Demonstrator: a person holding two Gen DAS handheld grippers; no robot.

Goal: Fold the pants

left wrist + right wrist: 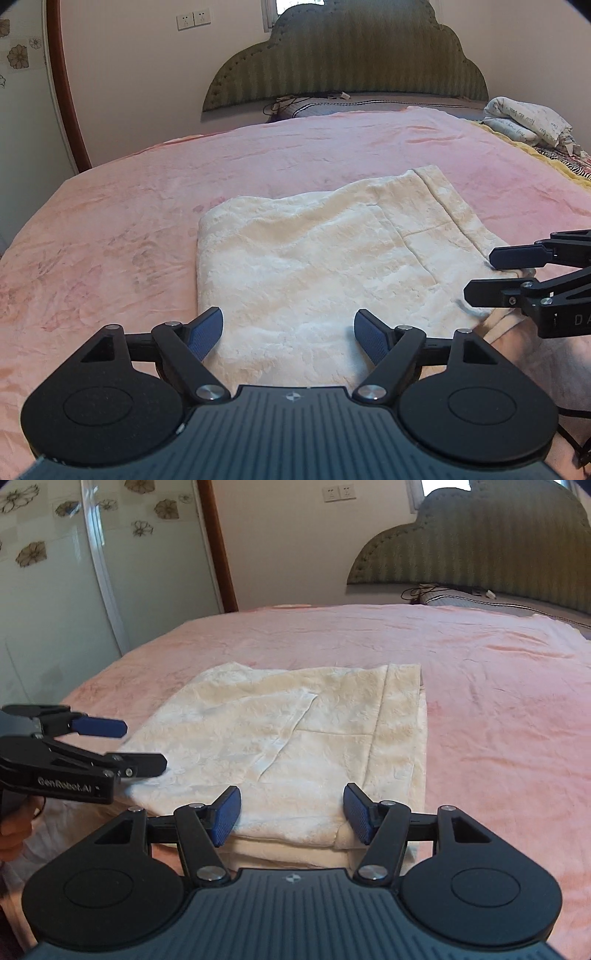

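While my left wrist camera looks down, I see the left gripper (pixel 289 334) gaping wide over the folded cream pants (pixel 317 254) on the pink blanket (pixel 147 192). From the right wrist, my right gripper (pixel 291 821) stands parted, empty, at the pants' (pixel 295 738) near edge.

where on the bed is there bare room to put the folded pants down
Bare pink blanket lies right of the cream pants, and between them and the headboard. Left of the pants is free too. The near edge is crowded by both tongs; the far right corner holds bundled bedding.
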